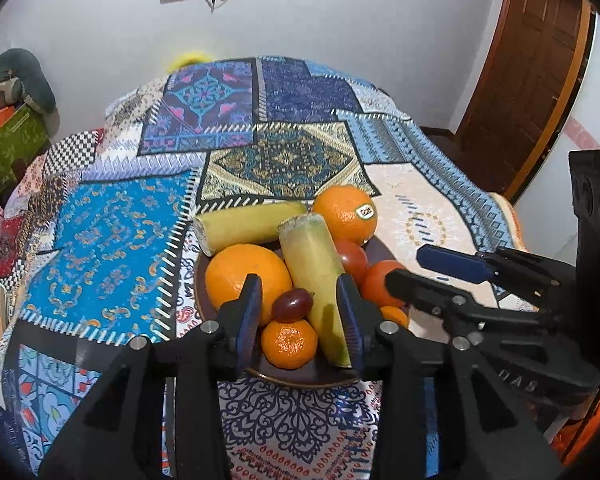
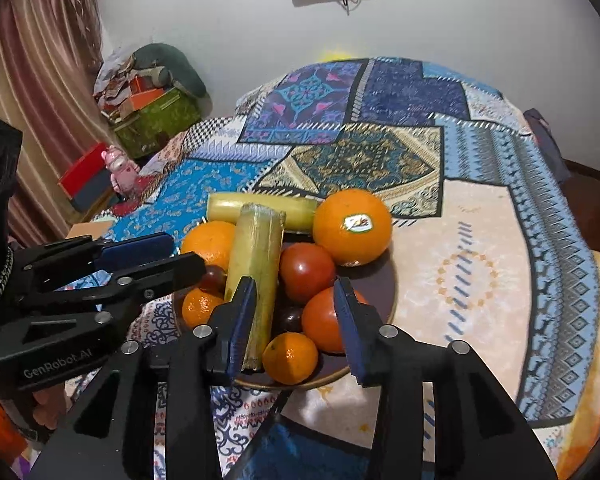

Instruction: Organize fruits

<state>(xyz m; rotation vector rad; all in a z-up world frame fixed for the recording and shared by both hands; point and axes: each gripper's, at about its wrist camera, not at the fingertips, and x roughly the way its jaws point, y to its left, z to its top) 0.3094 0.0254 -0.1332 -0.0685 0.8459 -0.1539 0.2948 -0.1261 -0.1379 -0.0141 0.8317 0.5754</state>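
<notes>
A dark brown plate [image 1: 300,378] [image 2: 384,280] on the patchwork cloth holds a heap of fruit: two yellow-green cane pieces [image 1: 312,276] [image 2: 256,264], a stickered orange [image 1: 346,214] [image 2: 352,226], another orange [image 1: 244,272], tomatoes [image 2: 306,266], small mandarins [image 1: 288,344] [image 2: 290,358] and a dark grape [image 1: 292,304]. My left gripper [image 1: 300,320] is open and empty, just above the plate's near side. My right gripper [image 2: 296,324] is open and empty over the plate. Each gripper shows in the other's view.
The table is covered by a patchwork cloth [image 1: 120,248] [image 2: 480,248]. Boxes and bags [image 2: 152,108] stand by the wall at left, with a pink toy [image 2: 122,170]. A wooden door [image 1: 528,68] is at right.
</notes>
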